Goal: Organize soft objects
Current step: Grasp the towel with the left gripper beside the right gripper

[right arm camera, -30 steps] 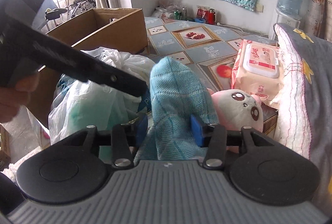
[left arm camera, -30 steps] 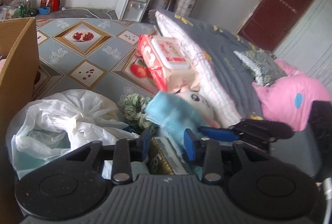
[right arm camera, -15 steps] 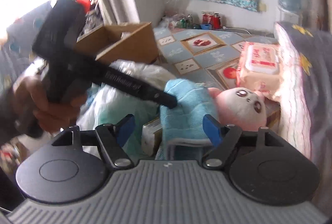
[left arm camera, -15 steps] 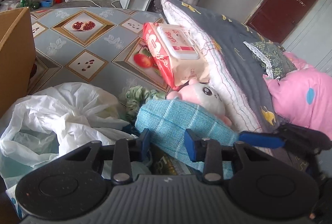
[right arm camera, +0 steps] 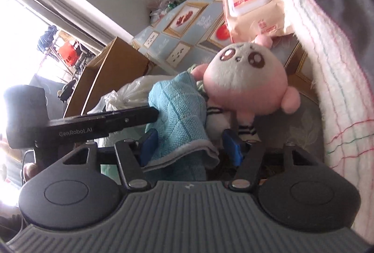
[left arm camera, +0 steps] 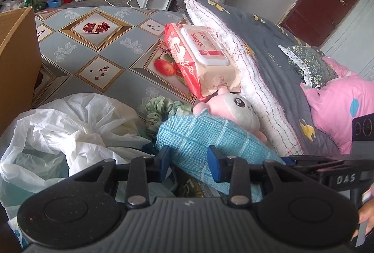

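Pinching teal cloth (left arm camera: 205, 136) in left gripper (left arm camera: 188, 160) jaws, right gripper (right arm camera: 189, 143) jaws closing around it, not yet gripping

A folded teal woven cloth (left arm camera: 205, 138) with a pale grid pattern lay across the clutter, touching a round pink-and-white plush toy (right arm camera: 243, 79) that leaned beside the white blanket edge, just behind a green scrunchie (left arm camera: 159, 110).

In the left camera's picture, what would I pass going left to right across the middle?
Cardboard box → white plastic bag → green scrunchie → blue cloth → plush toy → grey quilt → pink pillow.
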Demonstrator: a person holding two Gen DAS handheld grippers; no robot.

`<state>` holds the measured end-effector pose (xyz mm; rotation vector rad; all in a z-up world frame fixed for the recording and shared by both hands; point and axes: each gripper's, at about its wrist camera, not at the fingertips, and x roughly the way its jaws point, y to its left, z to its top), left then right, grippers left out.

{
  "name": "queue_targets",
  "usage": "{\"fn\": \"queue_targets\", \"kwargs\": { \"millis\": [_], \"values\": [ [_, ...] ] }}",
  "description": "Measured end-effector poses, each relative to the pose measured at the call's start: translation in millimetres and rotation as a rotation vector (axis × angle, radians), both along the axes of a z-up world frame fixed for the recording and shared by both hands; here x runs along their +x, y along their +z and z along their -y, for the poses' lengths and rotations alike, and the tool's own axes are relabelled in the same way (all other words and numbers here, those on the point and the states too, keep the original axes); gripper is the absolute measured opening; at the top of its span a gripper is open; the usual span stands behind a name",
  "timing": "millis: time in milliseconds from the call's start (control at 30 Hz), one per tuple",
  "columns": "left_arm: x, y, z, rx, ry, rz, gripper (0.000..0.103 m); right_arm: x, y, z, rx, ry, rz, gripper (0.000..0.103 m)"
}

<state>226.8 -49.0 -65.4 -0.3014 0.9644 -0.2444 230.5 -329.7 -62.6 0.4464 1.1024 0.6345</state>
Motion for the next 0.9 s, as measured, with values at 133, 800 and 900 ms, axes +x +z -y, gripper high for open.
{"fn": "queue_targets", "kwargs": {
  "millis": [133, 800, 900],
  "values": [
    [0.1, 0.7, -2.2, -0.020, -0.001, 0.003, 0.035, -3.3, -2.0, -10.9, -0.035, 0.031, -0.004, 0.049],
    [-1.6, 8.1, -4.3, -0.292, -0.043, -0.110, 0.068, -69.4, 31.7, -50.4, -0.169, -0.010, 0.321, 0.016],
    [1.3, 6.8, -3.1, -0.295, -0.026, -0.133, 0.068, -82.8, 37.2, -66.5, -0.250, 0.024, 0.416, 0.016]
  ]
}}
